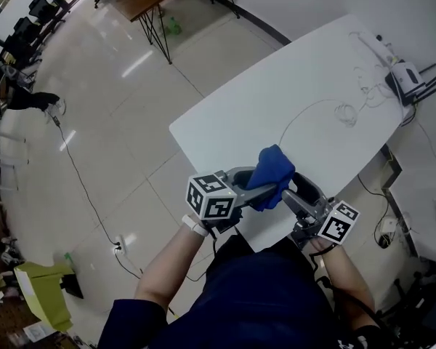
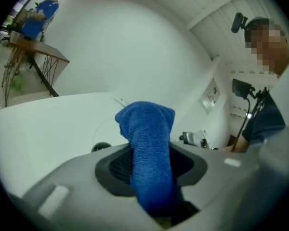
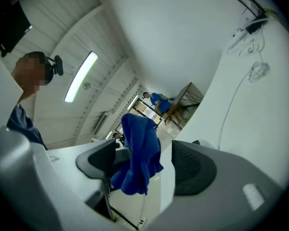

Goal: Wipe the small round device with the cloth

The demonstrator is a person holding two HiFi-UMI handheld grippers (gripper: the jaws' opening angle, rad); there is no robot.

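Left tool (image 2: 151,165) clamped on blue cloth (image 2: 147,124), which bunches above its jaws. Right tool (image 3: 145,165) jaws apart, cloth hanging between them ungripped. Both over near edge of white table (image 1: 276,100)

**Item 1: cloth** (image 1: 270,174). Blue, knobbly weave, bunched into a thick fold. Your left claw (image 2: 149,165) has it clamped between both pads, so one rounded end stands up out of the jaws and the loose tail hangs the other way. You hold it lifted off the white desk (image 1: 276,100), over the near edge. It also shows in the gap of your right claw (image 3: 144,162), whose jaws are spread and not pressing it.

**Item 2: small round device** (image 2: 100,147). Dark, low, resting on the desk, apart from the cloth. Only its top shows above the claw body.
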